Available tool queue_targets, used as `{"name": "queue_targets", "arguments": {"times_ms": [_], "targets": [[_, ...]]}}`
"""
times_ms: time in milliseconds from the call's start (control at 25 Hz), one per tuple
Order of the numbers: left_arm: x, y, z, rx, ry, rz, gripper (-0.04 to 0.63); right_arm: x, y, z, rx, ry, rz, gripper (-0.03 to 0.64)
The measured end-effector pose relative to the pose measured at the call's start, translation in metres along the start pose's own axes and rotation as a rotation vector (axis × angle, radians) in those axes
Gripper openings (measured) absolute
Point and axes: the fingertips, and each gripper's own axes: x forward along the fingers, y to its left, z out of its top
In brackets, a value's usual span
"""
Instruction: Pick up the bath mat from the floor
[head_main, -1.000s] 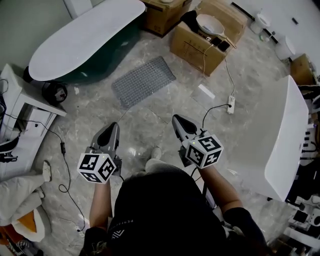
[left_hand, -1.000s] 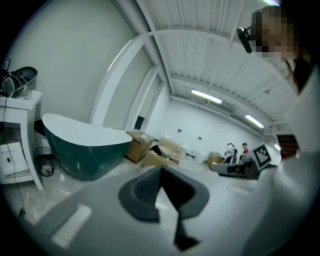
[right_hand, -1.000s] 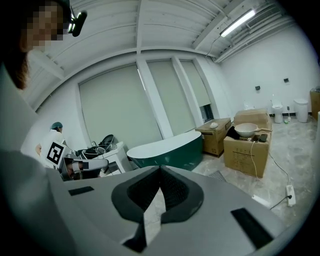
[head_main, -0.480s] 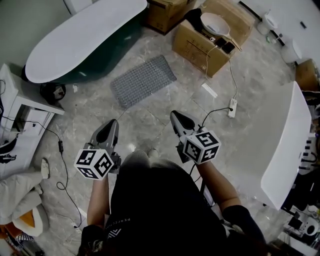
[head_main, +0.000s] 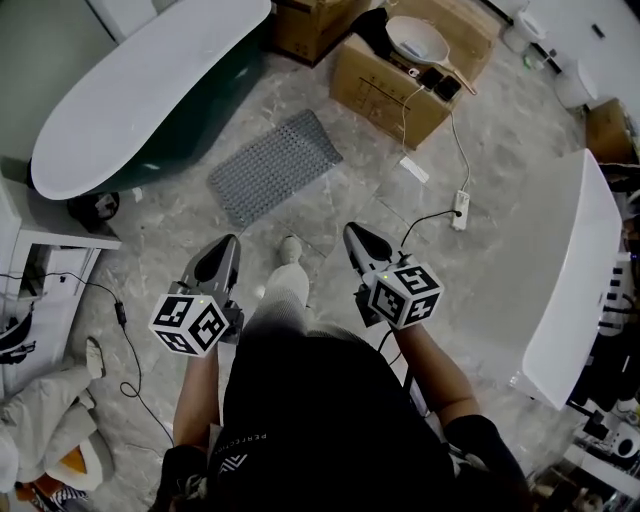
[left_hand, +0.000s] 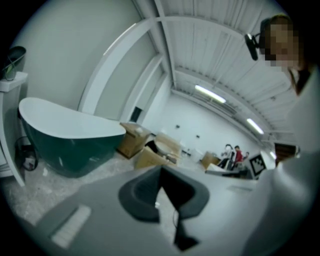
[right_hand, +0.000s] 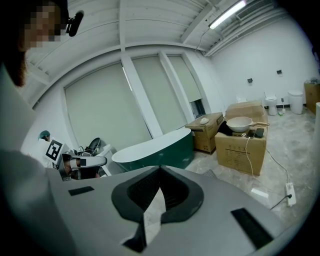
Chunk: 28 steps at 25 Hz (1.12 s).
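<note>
The grey studded bath mat (head_main: 275, 167) lies flat on the marble floor beside the dark green bathtub (head_main: 140, 95). Both grippers hover at waist height, well short of the mat and pointing toward it. My left gripper (head_main: 227, 243) is shut with nothing in it, and its jaws meet at the tip in the left gripper view (left_hand: 160, 170). My right gripper (head_main: 351, 234) is also shut and empty, tips together (right_hand: 160, 169). A corner of the mat (right_hand: 210, 173) peeks past the right jaw. The person's leg and foot (head_main: 288, 255) stretch forward between the two grippers.
Cardboard boxes (head_main: 392, 82) stand beyond the mat, one carrying a white bowl (head_main: 418, 40). A power strip (head_main: 460, 209) and its cable lie on the floor to the right. A white tub (head_main: 572, 270) lines the right side, and white furniture (head_main: 55, 270) with cables the left.
The person has stepped forward: a foot has swung out between the grippers, and the mat and tub have slid left and nearer in the head view. Both grippers stay shut.
</note>
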Motion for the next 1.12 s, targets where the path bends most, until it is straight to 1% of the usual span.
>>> {"name": "queue_targets", "arguments": {"times_ms": [120,240,480,680,840,960,1040,1120], "targets": [[0.035,0.011,0.01,0.01,0.006,-0.007,0.005,0.019,-0.02,0.011,-0.004,0.007,-0.028,-0.002],[0.07,0.021,0.019,-0.006,0.02,-0.021,0.003,0.04,-0.04,0.024,-0.013,0.029,-0.053,-0.002],[0.129,0.05,0.05,-0.018,0.021,-0.014,0.005,0.09,-0.067,0.06,-0.038,0.057,-0.064,-0.002],[0.161,0.076,0.063,-0.045,0.041,-0.002,0.003,0.132,-0.085,0.073,-0.067,0.103,-0.069,-0.001],[0.182,0.101,0.062,-0.092,0.049,0.004,0.003,0.166,-0.095,0.079,-0.088,0.153,-0.06,-0.002],[0.196,0.115,0.062,-0.129,0.048,-0.007,0.003,0.186,-0.101,0.084,-0.109,0.188,-0.048,0.0],[0.204,0.123,0.064,-0.133,0.051,-0.012,0.003,0.199,-0.104,0.09,-0.125,0.207,-0.04,0.0],[0.212,0.129,0.066,-0.121,0.057,-0.01,0.003,0.211,-0.107,0.094,-0.14,0.214,-0.031,-0.001]]}}
